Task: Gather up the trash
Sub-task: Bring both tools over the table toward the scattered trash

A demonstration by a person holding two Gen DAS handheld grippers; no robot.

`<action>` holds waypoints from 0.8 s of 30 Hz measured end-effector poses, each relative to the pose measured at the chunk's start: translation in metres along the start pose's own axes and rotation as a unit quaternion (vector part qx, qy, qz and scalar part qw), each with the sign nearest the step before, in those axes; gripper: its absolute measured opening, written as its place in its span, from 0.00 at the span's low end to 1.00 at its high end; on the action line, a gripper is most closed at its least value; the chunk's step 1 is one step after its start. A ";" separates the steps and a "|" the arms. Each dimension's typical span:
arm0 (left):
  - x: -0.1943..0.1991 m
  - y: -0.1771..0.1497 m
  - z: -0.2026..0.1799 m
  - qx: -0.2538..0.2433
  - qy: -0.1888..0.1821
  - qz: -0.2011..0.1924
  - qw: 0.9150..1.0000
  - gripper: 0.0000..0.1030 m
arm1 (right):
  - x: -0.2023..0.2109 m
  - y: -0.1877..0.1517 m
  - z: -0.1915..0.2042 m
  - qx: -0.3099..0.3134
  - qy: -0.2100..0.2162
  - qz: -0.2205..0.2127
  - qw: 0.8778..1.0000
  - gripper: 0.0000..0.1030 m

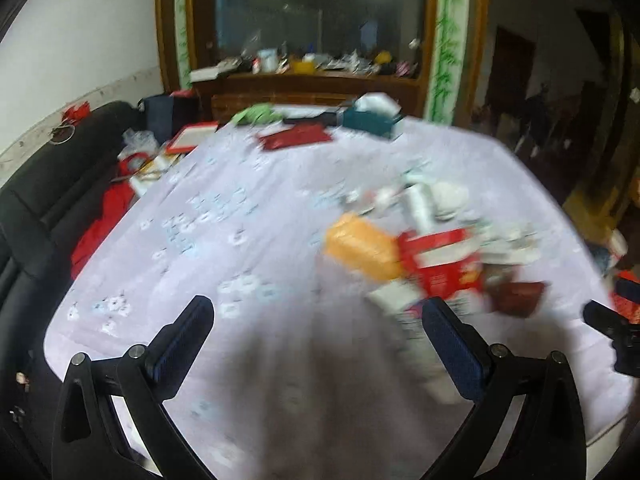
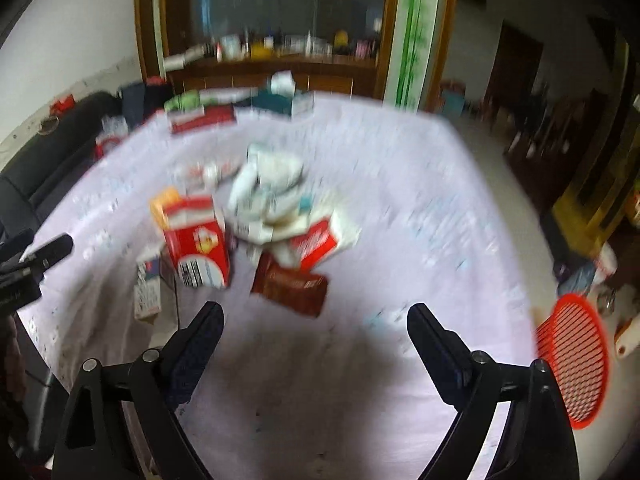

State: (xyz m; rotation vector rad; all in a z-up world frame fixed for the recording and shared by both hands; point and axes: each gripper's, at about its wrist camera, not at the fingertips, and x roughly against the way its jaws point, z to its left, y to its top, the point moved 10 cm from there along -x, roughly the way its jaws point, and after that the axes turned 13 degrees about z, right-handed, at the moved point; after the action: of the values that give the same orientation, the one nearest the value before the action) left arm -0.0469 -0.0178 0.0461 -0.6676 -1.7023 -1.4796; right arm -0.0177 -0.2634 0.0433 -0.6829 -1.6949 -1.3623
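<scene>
Landmark: red carton (image 2: 198, 240), standing in the trash pile on the table; all places below are given relative to it.
Table: covered w/ a pale lilac cloth (image 2: 400, 200) w/ small flower print; both pics are blurred by motion.
Left gripper (image 1: 318, 330): jaws spread wide, nothing between them; it hangs over bare cloth, nearer to the camera than the red carton (image 1: 440, 264) and to its left side. Right finger tip (image 1: 434, 312) looks just in front of the pile edge; touching or not, cannot tell.
Right gripper (image 2: 316, 322): jaws wide apart too, holds nothing; over bare cloth, in front of the red carton and to its right.
Orange box (image 1: 362, 246): just beside the red carton, on its left, seems touching.
Brown packet (image 2: 290, 286): lies flat, right of the red carton, on the near side of the pile.
Second red box (image 2: 316, 242): right of the red carton, tilted, behind the brown packet.
White wrappers (image 2: 266, 190): crumpled heap behind the red carton and a bit right.
Small white-blue box (image 2: 148, 284): left of the red carton, near side, close to it.
Red mesh basket (image 2: 574, 360): well apart from the red carton, far right, past the table edge.
Cabinet (image 2: 260, 12): far behind the red carton, w/ glass front and a cluttered shelf.
Black sofa (image 1: 52, 184): far left of the red carton, past the table edge.
</scene>
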 end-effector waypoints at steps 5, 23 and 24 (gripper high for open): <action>0.021 -0.004 -0.052 -0.055 -0.031 -0.006 0.998 1.00 | 0.021 -0.004 -0.007 -0.009 0.012 -0.019 1.000 0.92; 0.049 -0.001 -0.081 -0.051 -0.022 -0.031 0.998 1.00 | 0.045 -0.011 -0.031 -0.004 0.029 -0.028 0.999 0.83; 0.050 -0.002 -0.082 -0.049 -0.021 -0.031 0.998 1.00 | 0.045 -0.012 -0.032 -0.004 0.031 -0.027 0.999 0.83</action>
State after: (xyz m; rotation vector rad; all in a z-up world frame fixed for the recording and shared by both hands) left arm -0.0596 -0.1026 0.0885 -0.7081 -1.7032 -1.6115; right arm -0.0415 -0.3006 0.0778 -0.5974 -1.6709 -1.4135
